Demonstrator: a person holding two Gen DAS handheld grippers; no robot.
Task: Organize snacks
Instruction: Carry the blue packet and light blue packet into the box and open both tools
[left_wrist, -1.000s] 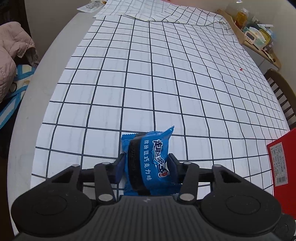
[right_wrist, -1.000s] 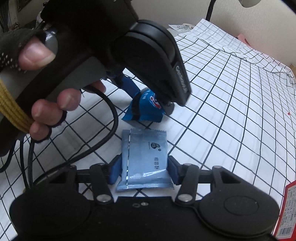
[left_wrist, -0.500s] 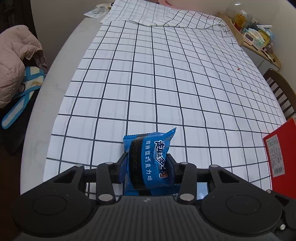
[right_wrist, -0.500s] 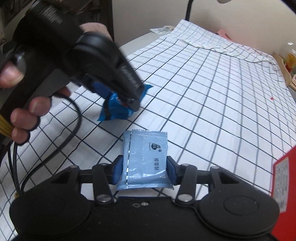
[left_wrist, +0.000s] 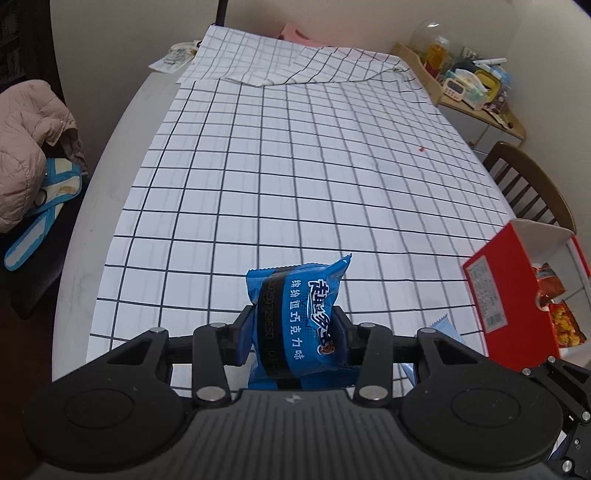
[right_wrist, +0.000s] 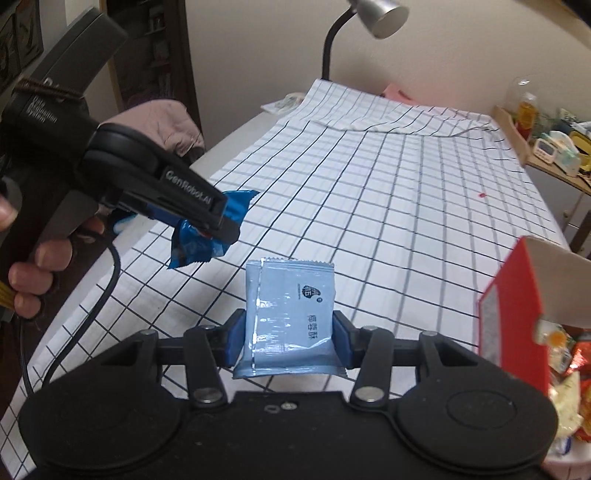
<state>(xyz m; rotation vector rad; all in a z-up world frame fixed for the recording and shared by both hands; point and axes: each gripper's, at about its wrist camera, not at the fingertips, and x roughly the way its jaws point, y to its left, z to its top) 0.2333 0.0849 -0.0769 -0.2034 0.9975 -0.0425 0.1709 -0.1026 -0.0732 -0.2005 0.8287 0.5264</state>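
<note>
My left gripper (left_wrist: 293, 334) is shut on a dark blue snack packet (left_wrist: 299, 314) with white lettering, held clear above the checked tablecloth (left_wrist: 295, 166). The same packet (right_wrist: 207, 236) shows in the right wrist view, pinched in the left gripper's black fingers (right_wrist: 221, 221) at the left. My right gripper (right_wrist: 288, 339) is shut on a pale blue flat sachet (right_wrist: 290, 314), also lifted off the cloth. An open red snack box (left_wrist: 517, 295) stands at the right, with orange and red packets inside (right_wrist: 565, 354).
A gloved hand (right_wrist: 33, 273) with a black cable holds the left tool. A desk lamp (right_wrist: 369, 22) stands at the table's far end. A wooden shelf of jars and bottles (left_wrist: 461, 85) and a chair (left_wrist: 528, 184) are at the right, a pink jacket (left_wrist: 29, 140) at the left.
Both grippers have risen off the tablecloth with their packets and swung toward the right. The red box's open top and its contents have come into view.
</note>
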